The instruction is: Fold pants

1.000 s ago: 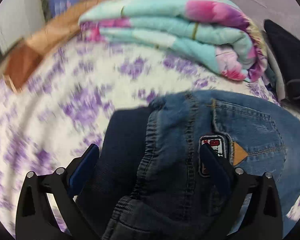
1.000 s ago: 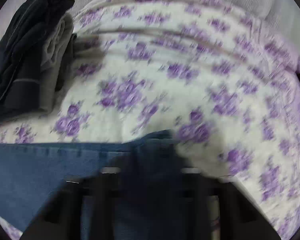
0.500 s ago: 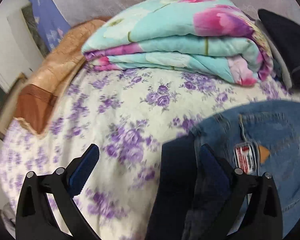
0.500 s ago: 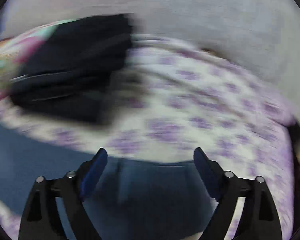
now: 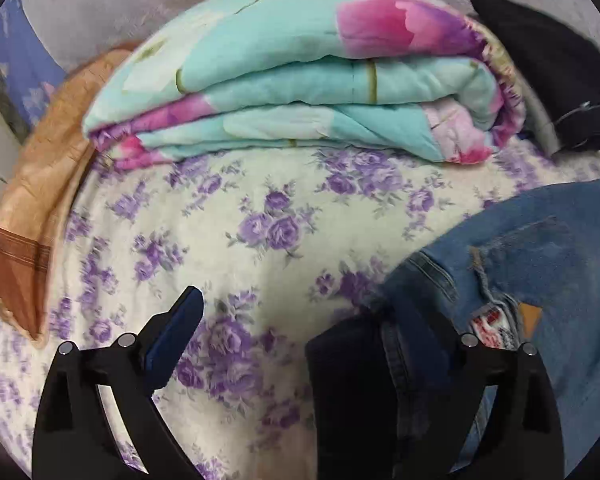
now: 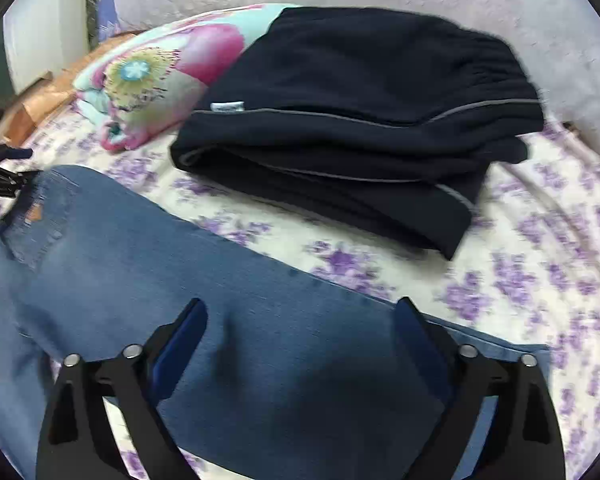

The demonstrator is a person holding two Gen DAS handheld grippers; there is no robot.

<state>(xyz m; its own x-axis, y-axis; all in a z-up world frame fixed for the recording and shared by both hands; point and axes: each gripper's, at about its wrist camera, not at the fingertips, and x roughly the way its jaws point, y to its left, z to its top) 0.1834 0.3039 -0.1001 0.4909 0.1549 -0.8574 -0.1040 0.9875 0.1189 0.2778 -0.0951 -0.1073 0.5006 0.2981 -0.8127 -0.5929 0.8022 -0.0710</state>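
Observation:
Blue jeans (image 6: pixel 148 280) lie flat on the purple-flowered bedsheet (image 6: pixel 540 280), waist to the left, leg running to the lower right. In the left wrist view the waist and back pocket of the jeans (image 5: pixel 540 256) show at the right. My left gripper (image 5: pixel 304 332) is open at the waistband's edge, its right finger hidden by the dark waistband fabric. My right gripper (image 6: pixel 300 332) is open and empty above the jeans leg.
A folded turquoise and pink quilt (image 5: pixel 300 80) lies at the back of the bed. A stack of folded dark pants (image 6: pixel 360 120) sits beside it. An orange-brown cloth (image 5: pixel 32 208) lies at the bed's left edge. A wall stands behind the bed.
My left gripper has slid left off the jeans waist to its edge. My right gripper has let go of the leg end, pulled back and turned left; the leg now lies flat.

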